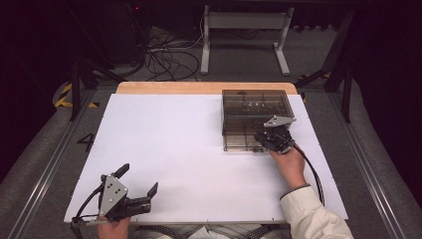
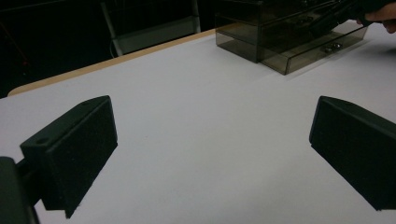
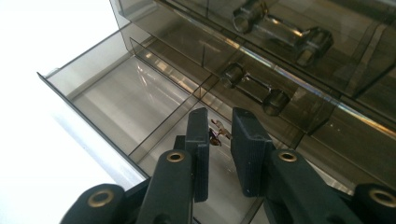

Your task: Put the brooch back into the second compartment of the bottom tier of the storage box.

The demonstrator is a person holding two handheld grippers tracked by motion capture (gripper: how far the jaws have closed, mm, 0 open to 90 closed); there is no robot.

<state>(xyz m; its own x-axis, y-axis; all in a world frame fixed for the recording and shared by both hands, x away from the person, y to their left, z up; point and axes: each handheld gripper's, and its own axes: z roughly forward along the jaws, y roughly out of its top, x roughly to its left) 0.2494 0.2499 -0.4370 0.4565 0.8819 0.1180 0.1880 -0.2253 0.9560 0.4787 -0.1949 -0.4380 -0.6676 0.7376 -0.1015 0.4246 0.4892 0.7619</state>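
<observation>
Though tiny, trinket (image 3: 215, 136) between right claw (image 3: 219, 154) jaws.

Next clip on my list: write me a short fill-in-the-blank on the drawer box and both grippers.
1. The smoky clear drawer box stands on the white table with its bottom drawer pulled ____.
2. The right gripper points its fingers into that drawer, with a small ____ thing between them.
3. The left gripper waits at the near edge with its fingers wide ____.

Missing words: open; brown; apart
</observation>
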